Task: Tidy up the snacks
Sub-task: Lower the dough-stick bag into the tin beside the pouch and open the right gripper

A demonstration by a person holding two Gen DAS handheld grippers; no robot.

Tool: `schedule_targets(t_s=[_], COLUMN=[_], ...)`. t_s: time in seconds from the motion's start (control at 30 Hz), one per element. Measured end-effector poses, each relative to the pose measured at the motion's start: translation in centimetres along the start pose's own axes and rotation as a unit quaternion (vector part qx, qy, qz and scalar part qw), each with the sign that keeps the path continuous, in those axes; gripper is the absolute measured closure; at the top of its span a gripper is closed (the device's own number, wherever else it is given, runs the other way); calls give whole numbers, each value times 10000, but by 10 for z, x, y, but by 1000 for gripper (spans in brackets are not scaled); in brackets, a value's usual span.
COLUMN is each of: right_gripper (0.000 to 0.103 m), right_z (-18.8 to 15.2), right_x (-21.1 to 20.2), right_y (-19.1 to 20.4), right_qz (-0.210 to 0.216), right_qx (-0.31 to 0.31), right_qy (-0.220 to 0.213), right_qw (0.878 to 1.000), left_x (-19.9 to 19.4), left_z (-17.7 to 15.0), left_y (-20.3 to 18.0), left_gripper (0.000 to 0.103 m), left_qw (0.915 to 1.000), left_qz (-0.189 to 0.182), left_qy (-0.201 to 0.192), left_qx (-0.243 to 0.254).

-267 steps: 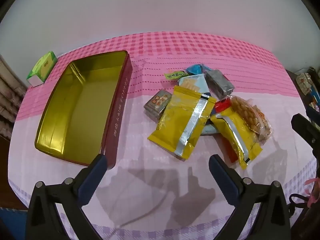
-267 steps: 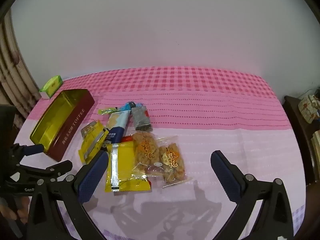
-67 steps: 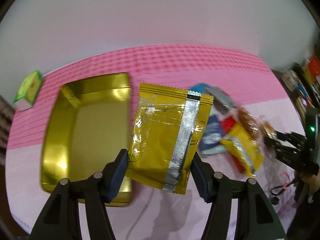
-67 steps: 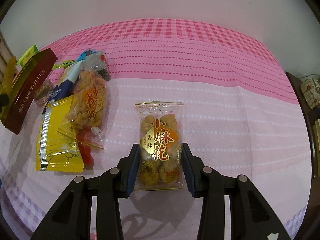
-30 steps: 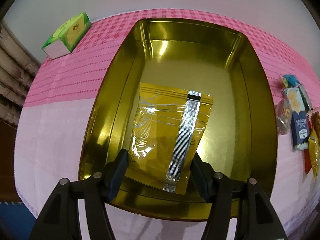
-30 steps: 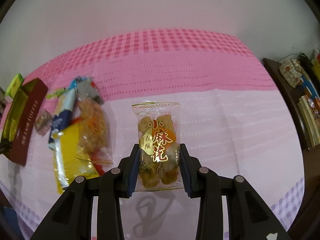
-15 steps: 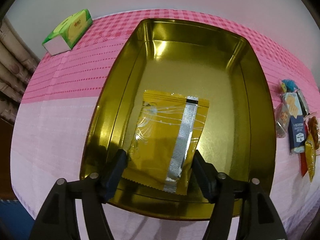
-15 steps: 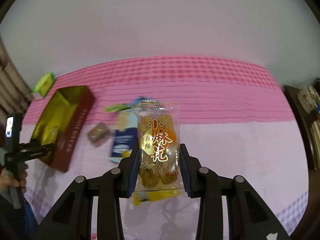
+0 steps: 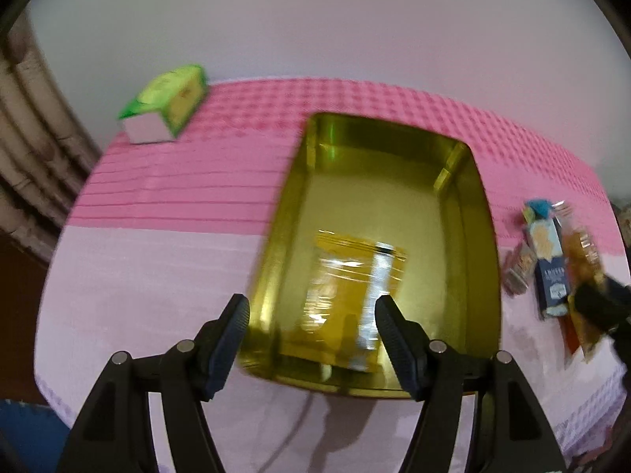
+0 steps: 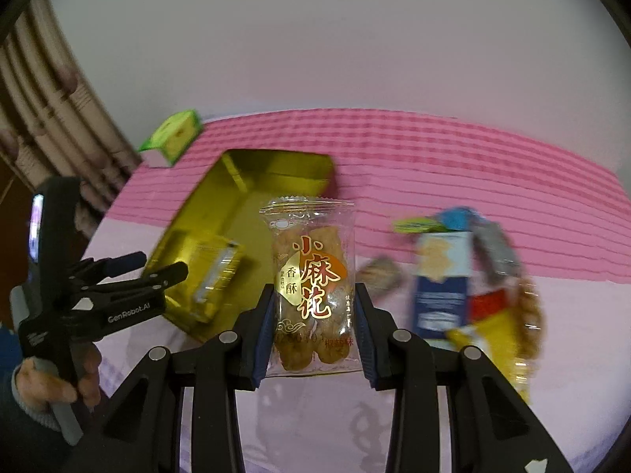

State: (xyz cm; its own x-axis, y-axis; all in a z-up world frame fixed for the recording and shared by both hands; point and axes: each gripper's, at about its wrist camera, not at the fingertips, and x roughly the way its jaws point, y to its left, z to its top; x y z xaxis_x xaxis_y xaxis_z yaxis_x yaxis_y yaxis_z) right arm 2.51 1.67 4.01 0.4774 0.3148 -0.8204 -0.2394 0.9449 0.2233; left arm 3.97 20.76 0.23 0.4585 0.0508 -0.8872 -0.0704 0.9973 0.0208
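Inside the gold tin [image 9: 479, 236], the yellow pouch [image 9: 351, 295] lies flat, released; the left gripper [image 9: 311, 311], jaws just opening, hovers above. The right gripper [image 10: 313, 327] clamps the clear snack packet [image 10: 311, 287] near the tin.

The tin [image 9: 479, 236] is gold metal, mirror-glossy inside. The yellow pouch [image 9: 347, 287] in it is shiny foil-like plastic. The twist-snack packet [image 10: 311, 287] is clear glossy plastic. A matt woven cloth [image 9: 177, 197] covers the desk. Each hand-held gripper has matt black plastic.

A home: pink checked tablecloth [image 9: 177, 205], tissue box [image 9: 165, 104], curtain [image 10: 51, 118].
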Motion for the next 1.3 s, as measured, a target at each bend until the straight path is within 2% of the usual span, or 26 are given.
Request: schedule_targets(t_s=[0.1, 0.3, 0.53, 0.73, 0.83, 0.97, 1.07, 1.2, 1.3], right_gripper=[69, 69, 69, 69, 68, 66, 60, 52, 51], right_z=[6, 9, 6, 2, 1, 0, 0, 0, -1], right_x=[19, 52, 79, 95, 100, 100, 95, 71, 45], right_y=[24, 55, 64, 72, 71, 71, 70, 64, 49], right_qz=[56, -47, -412, -711, -709, -690, -576, -305, -290], right_qx=[-59, -215, -273, -428, -426, -535, -533, -558, -646], right_qy=[128, 360, 562, 719, 787, 809, 786, 580, 323], right_qw=[9999, 9991, 9972, 9940, 9935, 9929, 9938, 9963, 9970], left_x=[-8, -11, -8, -9, -8, -8, -7, -9, -9], left_z=[-5, -7, -5, -6, -6, -6, -6, -6, -6], left_y=[18, 50, 67, 68, 67, 64, 63, 62, 62], left_gripper=[35, 35, 35, 35, 35, 35, 35, 35, 35], left_qw=[9997, 9976, 9951, 9945, 9944, 9949, 9949, 9952, 9951], left_qz=[123, 72, 93, 44, -4, -13, -36, -6, 1], left_qy=[-56, 0, -3, -14, 2, -18, -4, -50, -62], left_qx=[-198, -688, -988, -1051, -1055, -1004, -1005, -977, -991])
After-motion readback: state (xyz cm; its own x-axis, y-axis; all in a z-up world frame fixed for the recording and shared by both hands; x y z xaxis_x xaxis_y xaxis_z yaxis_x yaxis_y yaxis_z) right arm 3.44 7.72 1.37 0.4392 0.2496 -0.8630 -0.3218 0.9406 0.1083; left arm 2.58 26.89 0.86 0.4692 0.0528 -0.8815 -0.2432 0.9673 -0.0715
